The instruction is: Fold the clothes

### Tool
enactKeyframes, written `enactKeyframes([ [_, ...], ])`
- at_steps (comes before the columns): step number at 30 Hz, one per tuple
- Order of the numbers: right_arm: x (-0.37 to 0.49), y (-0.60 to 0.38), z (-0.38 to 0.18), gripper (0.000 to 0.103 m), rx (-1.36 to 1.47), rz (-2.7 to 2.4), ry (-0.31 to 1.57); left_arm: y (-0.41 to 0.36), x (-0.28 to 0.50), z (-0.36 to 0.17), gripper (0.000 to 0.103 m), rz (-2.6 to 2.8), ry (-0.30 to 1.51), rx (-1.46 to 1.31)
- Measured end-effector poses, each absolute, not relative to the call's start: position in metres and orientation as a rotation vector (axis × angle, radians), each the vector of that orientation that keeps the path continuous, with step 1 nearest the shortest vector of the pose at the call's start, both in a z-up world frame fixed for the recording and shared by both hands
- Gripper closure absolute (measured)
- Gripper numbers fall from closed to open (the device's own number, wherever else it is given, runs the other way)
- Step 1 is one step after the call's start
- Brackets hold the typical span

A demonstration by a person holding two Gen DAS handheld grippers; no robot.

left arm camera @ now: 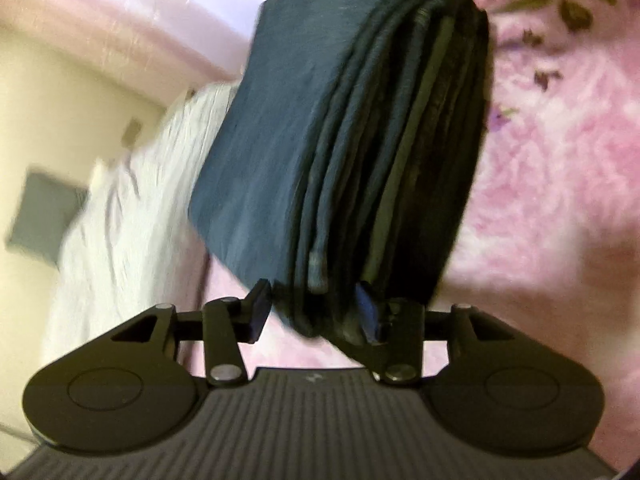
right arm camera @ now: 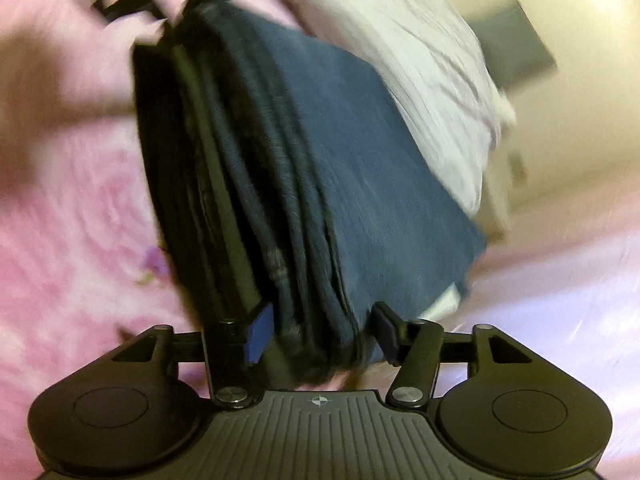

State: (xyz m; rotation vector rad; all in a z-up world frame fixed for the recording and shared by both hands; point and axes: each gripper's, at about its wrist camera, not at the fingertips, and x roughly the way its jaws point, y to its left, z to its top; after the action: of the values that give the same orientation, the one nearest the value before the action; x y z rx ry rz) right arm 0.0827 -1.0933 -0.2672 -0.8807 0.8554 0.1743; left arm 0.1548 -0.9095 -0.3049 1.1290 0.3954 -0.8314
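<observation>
Jaws of both grippers stand apart around opposite ends of the thick folded stack of dark blue denim garment (left arm camera: pixel 320 152): left gripper (left arm camera: pixel 316 312), right gripper (right arm camera: pixel 320 332). We judge that the stack is being released onto the pink fleecy bedspread (left arm camera: pixel 552 184), with pads clearing the cloth.

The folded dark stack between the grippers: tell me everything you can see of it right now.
The folded dark stack is a bundle of many cloth layers, slate blue on its broad flat face, darker to black on the far side, with rounded fold edges facing both cameras. It looks like soft woven or knit fabric. It stands on edge over the pink floral bedspread, one end between the fingers of the left gripper, the other between those of the right gripper. Motion blur hides whether the pads press on it.
</observation>
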Motion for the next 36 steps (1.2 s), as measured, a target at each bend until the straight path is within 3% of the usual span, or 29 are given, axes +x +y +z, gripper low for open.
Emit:
enactKeyframes([
  [7,0.079,-1.169,-0.212,0.043,0.006,-0.022,0.881,-0.898,0.149,-0.251,0.06,-0.787,0.392,0.837],
  [11,0.086,-1.214,-0.215,0.043,0.496,-0.054,0.848,-0.925,0.17,-0.232,0.06,-0.832,0.426,0.651],
  [16,0.086,-1.25,-0.237,0.043,0.969,-0.112,0.813,-0.957,0.197,-0.242,0.063,-0.855,0.608,0.57],
  [20,0.07,-1.25,-0.249,0.043,1.13,-0.107,0.785,-0.955,0.193,-0.254,0.063,-0.873,0.652,0.657],
  [28,0.067,-1.243,-0.272,0.043,1.11,-0.122,0.727,-0.962,0.192,-0.261,0.063,-0.895,0.665,0.745],
  [30,0.069,-1.242,-0.278,0.036,1.125,-0.126,0.704,-0.964,0.191,-0.265,0.063,-0.905,0.679,0.767],
  [36,0.07,-1.245,-0.293,0.035,1.189,-0.133,0.635,-0.968,0.177,-0.279,0.059,-0.913,0.662,0.881],
])
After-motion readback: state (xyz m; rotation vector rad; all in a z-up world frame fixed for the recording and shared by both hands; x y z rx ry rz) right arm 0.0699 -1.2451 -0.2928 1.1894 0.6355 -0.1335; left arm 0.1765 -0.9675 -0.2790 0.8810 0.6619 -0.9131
